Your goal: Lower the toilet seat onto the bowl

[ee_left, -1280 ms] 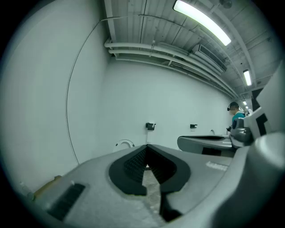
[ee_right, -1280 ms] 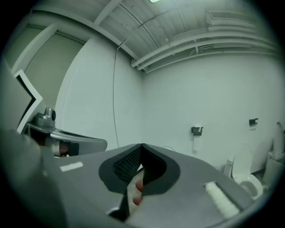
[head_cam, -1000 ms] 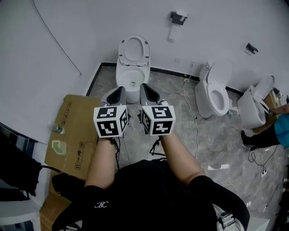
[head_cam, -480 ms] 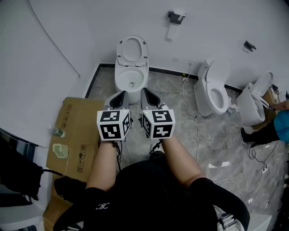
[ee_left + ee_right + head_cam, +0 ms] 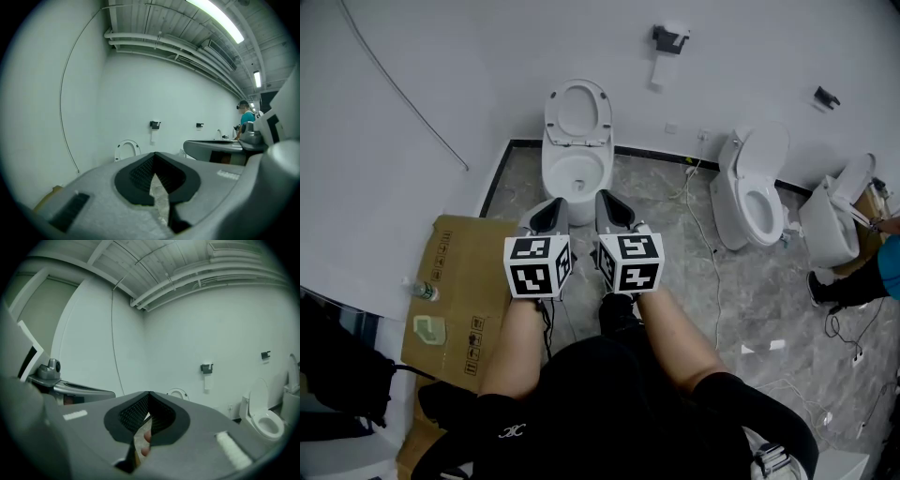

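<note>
The white toilet stands against the far wall with its seat raised upright against the wall. My left gripper and right gripper are held side by side in front of the bowl, short of it and touching nothing. Both are shut with nothing between their fingers. The raised seat shows small and far beyond the closed left gripper in the left gripper view. It also shows as a pale ring, the seat, just past the closed right gripper in the right gripper view.
A flattened cardboard box with a bottle lies on the floor at left. A second toilet and a third stand at right, with cables on the marble floor. A person is at the right edge.
Both grippers stay shut and side by side. The view has shifted slightly, so the toilet and grippers sit a little lower in it. The person at right is now further toward the edge.
</note>
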{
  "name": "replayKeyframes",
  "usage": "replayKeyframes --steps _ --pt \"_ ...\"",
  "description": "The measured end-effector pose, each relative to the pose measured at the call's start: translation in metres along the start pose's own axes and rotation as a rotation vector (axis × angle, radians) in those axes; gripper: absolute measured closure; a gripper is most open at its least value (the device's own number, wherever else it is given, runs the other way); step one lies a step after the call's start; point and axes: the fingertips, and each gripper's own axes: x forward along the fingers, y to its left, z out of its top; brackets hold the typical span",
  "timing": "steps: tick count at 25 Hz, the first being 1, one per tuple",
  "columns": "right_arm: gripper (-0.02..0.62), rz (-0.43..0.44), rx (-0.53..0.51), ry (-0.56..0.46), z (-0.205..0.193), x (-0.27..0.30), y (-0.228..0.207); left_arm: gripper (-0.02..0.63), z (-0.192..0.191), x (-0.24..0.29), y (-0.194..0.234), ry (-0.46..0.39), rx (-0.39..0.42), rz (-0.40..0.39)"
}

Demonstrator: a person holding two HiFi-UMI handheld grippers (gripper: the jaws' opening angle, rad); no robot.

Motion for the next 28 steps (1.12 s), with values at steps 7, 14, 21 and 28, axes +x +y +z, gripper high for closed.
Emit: replayKeyframes --steps 7,14,21,28 --pt "0.589 0.024 -0.018 -0.017 0.010 0.069 -0.037 0.597 0.015 0.069 0.022 -0.010 0.003 0.006" --pt "0.589 0.054 -0.017 -0.005 0.021 0.142 -0.073 0.597 0.033 0.138 0.044 -0.001 -0.007 0.022" --pt "0.589 0.051 0.030 0.018 0.014 0.188 -0.103 0.597 0.030 0.186 0.062 0.045 -0.008 0.032" --pt "0.589 0.046 0.078 0.036 -0.001 0.213 -0.125 0.597 0.018 0.214 0.070 0.090 -0.007 0.042"
